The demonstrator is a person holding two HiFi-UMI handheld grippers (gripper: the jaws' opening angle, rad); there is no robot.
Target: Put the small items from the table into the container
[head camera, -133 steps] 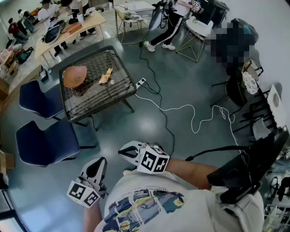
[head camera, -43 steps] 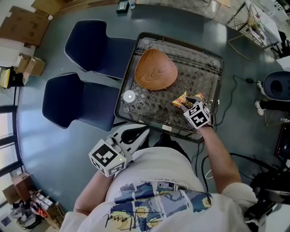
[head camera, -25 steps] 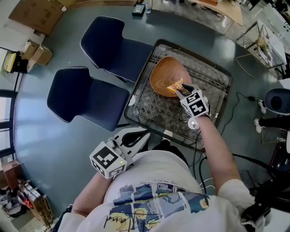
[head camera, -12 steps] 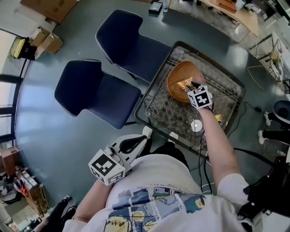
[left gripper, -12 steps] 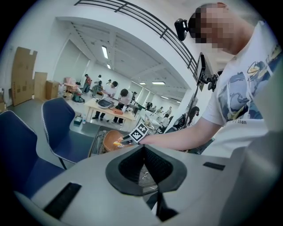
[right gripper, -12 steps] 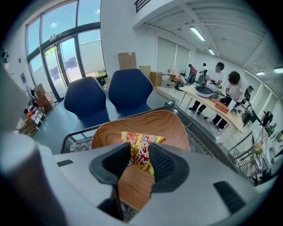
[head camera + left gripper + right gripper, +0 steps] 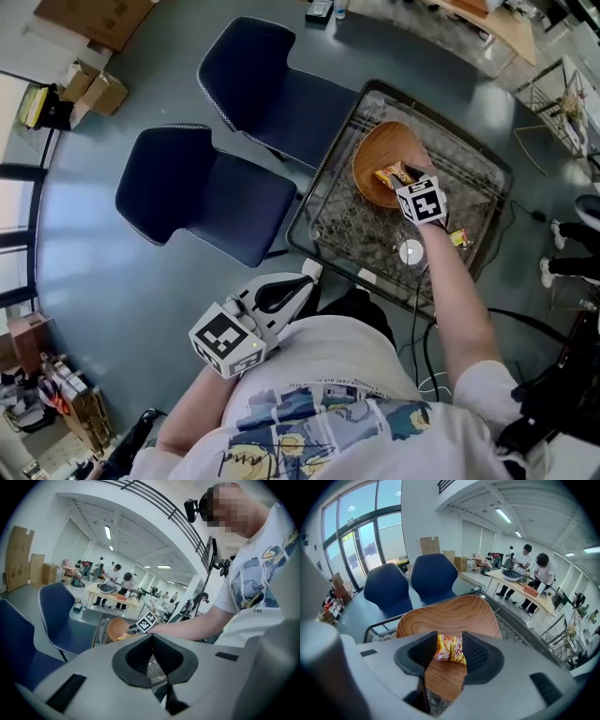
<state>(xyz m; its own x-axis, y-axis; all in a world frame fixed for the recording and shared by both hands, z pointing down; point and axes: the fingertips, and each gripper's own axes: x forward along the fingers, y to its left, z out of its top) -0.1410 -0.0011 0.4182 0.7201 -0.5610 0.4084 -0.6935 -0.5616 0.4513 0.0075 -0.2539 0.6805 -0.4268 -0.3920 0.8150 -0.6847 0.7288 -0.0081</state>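
A wooden bowl stands on the wire-mesh table. My right gripper reaches down into the bowl with a yellow and red snack packet between its pads. In the right gripper view the packet spans the gap between both jaws, low over the bowl's floor. The jaws are opening, but the pads still touch the packet. Near my waist, away from the table, my left gripper is shut with nothing in it; its pads meet at the tips.
A second small yellow packet and a white round disc lie on the mesh near my right forearm. Two dark blue chairs stand left of the table. Cardboard boxes sit on the grey floor at far left.
My right gripper has carried the snack packet from the table's right side to the bowl and sunk into it. The left gripper has drifted a little near my waist.
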